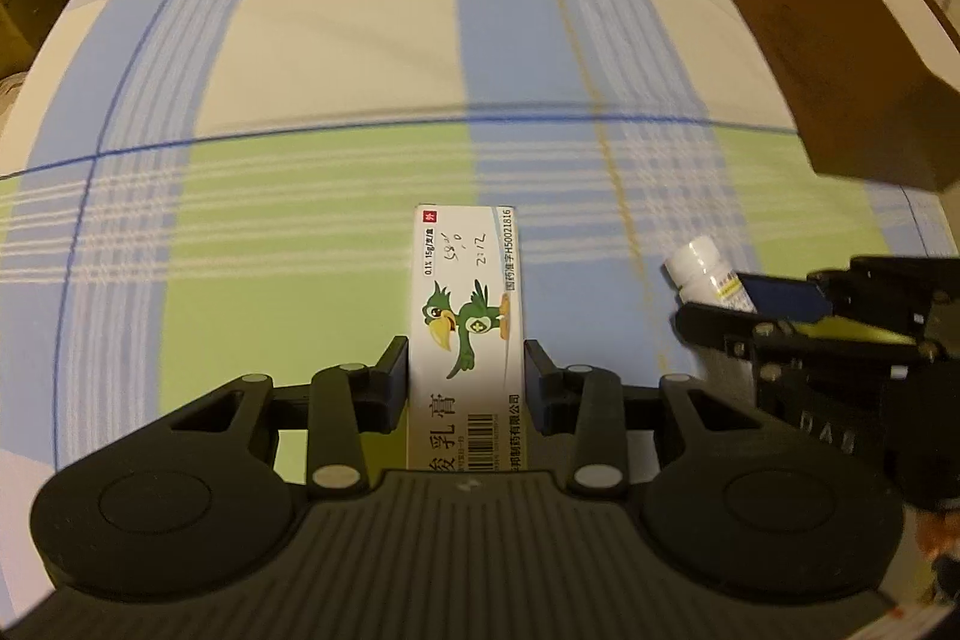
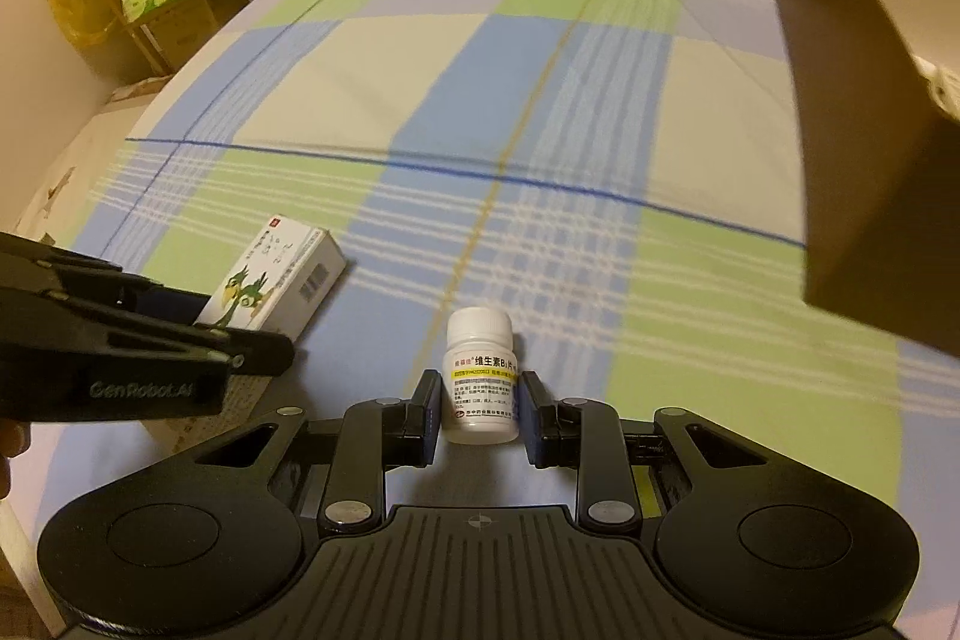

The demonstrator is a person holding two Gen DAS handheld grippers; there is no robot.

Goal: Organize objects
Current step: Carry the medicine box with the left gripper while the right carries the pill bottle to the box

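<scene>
The left gripper (image 1: pixel 467 370) pinches the carton (image 1: pixel 465 316), its pads pressed against the long sides, carton pointing forward over the cloth (image 1: pixel 336 58). Just beside it the right gripper (image 2: pixel 479 400) frames the bottle (image 2: pixel 482 382); thin gaps show at both pads, so I cannot tell whether it grips yet. Farther off to the right stands the brown box (image 2: pixel 864 172), likely the place for both items. To do this well, close firmly on the bottle's body below the cap, lift both straight up clear of the cloth, then carry them over the box wall before letting go
</scene>
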